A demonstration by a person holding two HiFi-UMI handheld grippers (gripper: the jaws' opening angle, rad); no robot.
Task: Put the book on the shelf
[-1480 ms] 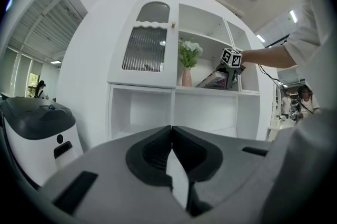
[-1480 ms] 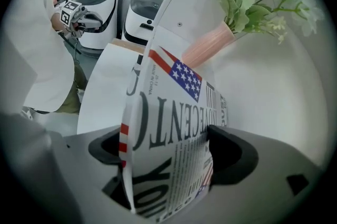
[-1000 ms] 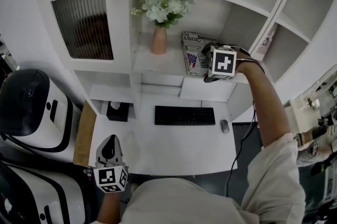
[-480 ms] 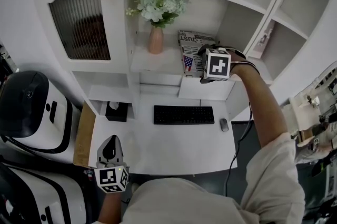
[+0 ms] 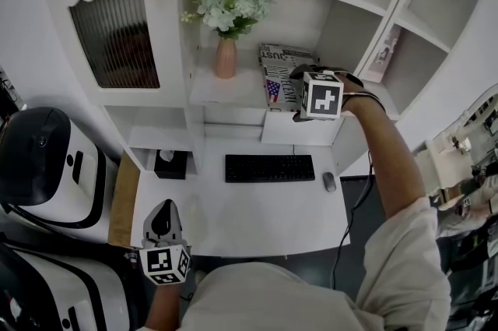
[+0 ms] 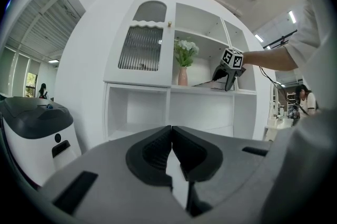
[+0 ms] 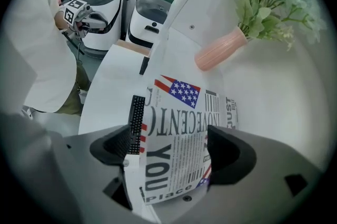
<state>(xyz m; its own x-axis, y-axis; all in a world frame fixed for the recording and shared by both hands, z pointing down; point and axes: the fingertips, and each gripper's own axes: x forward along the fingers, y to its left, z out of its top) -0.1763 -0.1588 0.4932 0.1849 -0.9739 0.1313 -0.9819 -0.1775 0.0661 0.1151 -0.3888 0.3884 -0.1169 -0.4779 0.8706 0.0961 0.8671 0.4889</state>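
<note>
Book (image 7: pixel 179 133), thin and glossy, rests on the smooth white shelf (image 5: pixel 222 93). Padded jaws of the right gripper (image 7: pixel 169 139), just narrowing, flank it loosely; the left gripper (image 6: pixel 171 132) has its ribbed jaws together.

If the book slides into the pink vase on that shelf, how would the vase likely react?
The pink vase is slim with a wide bunch of flowers above, so it is probably top-heavy and apt to tip. Its round body would likely roll along the shelf. It looks ceramic, so possibly fragile.
</note>
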